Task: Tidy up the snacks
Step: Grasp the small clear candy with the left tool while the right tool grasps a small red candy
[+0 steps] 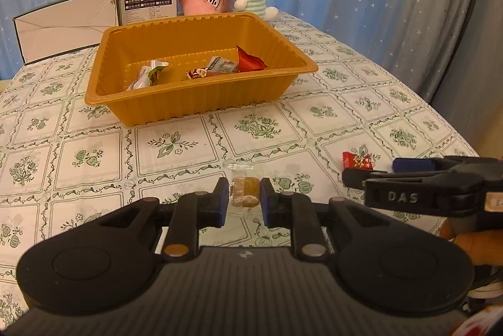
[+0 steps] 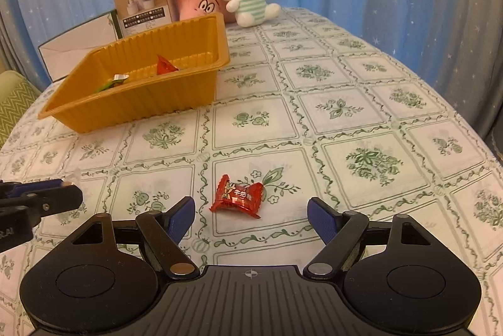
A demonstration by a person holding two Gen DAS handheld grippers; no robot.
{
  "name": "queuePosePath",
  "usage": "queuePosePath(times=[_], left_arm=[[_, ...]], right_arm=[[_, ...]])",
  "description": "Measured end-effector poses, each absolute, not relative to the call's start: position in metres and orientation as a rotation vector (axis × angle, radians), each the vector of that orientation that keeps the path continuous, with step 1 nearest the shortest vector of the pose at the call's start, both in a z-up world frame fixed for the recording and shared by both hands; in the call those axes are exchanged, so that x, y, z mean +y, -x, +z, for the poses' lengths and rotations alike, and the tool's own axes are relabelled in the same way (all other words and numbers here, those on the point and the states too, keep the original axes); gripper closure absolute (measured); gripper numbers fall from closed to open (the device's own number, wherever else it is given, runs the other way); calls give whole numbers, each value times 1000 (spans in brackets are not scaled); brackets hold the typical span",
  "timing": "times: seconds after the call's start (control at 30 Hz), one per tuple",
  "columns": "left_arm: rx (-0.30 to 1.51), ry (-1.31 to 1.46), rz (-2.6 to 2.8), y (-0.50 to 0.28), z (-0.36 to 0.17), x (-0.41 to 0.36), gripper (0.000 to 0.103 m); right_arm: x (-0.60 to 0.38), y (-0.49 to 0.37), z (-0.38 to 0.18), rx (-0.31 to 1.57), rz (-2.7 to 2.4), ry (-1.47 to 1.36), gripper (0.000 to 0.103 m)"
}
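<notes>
Orange tray sits far side of the table, 4 snacks inside. Left gripper is clamped on a clear-wrapped candy: lift clear, carry over the rim. Right gripper, jaws wide and empty, straddles the red candy; its long axis runs across the jaws, so pinch the twisted ends square.

1. My left gripper has a matte black body with a ribbed centre plate, flanked by two round housings with recessed discs.
2. Its black linkage arms turn on silver pivot pins, and its fingers carry blue pads.
3. My right gripper is built the same: black shell, ribbed plate with a small white crosshair mark, silver pins, blue textured pads.
4. In the left wrist view, its side shows raised letters "DAS" and a small pale label.
</notes>
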State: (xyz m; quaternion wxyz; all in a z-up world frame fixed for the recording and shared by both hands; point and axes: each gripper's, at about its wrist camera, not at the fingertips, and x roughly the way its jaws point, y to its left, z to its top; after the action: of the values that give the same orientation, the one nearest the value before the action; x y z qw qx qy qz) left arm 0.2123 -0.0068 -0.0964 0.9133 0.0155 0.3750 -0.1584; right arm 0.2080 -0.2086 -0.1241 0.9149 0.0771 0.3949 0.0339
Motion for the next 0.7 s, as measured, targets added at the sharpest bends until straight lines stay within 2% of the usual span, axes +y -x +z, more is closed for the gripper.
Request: queuePosePath(times=[0.13,0.33,0.37,0.5,0.7], left_arm=[[772,-19,-327,-213,-96,-7,84],[780,-11,-324,-216,-98,-6,84],[781,-10,-324,-216,-98,-6,84],[781,-11,-326,-216,-98,-7,84],[766,-10,-311,-214,-92,-6,84]], right_arm=[[-200,-213,-126,793,76,-122,39],[-186,-214,-127,782,46,-40,64],[-186,-214,-127,782,43,-36,72],[-185,-214,-126,784,42,-36,78],[-178,-207,-115,748,73,-26,78]])
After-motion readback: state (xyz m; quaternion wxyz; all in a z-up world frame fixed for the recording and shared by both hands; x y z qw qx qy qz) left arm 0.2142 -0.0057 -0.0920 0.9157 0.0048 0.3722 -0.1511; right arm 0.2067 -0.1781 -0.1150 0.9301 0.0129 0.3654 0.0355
